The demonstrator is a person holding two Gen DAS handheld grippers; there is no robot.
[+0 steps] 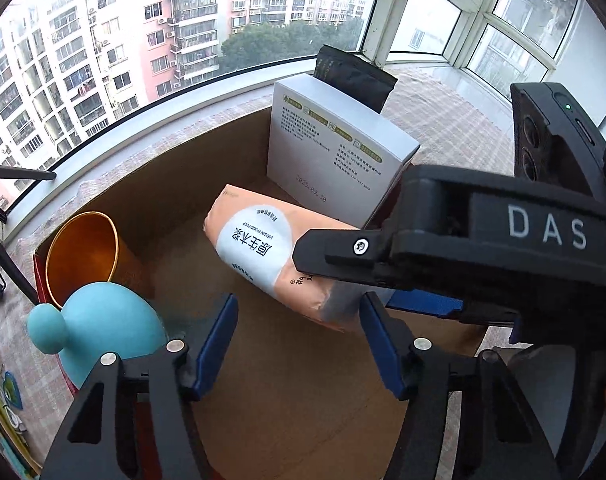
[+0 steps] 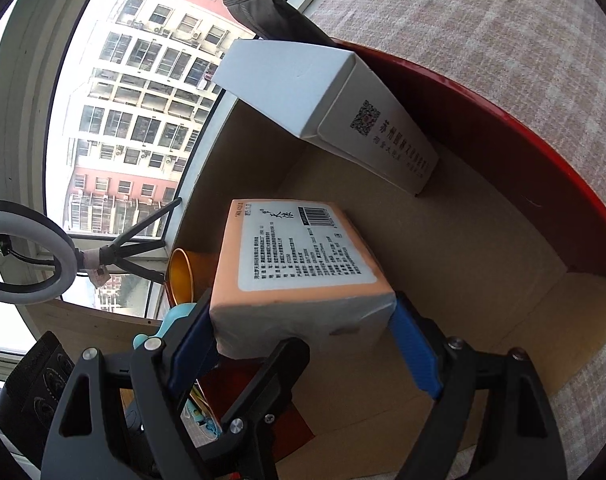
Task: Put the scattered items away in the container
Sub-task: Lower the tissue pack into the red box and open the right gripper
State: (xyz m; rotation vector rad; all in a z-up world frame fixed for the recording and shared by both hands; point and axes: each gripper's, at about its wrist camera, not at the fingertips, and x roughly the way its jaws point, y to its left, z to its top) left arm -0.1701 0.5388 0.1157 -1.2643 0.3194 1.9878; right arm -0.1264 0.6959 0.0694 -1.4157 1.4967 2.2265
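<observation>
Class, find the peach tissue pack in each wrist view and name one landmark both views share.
Left wrist view: tissue pack lies centre frame in the cardboard box, partly behind the right gripper.
Right wrist view: tissue pack sits centre, low, between that gripper's blue pads.
Shared landmark: white carton leaning behind it.

The left gripper (image 1: 299,344) hangs tilted downward, its jaws half apart and bare – the right gripper (image 2: 303,340) angles down, pads pressed on a pack's end.
</observation>
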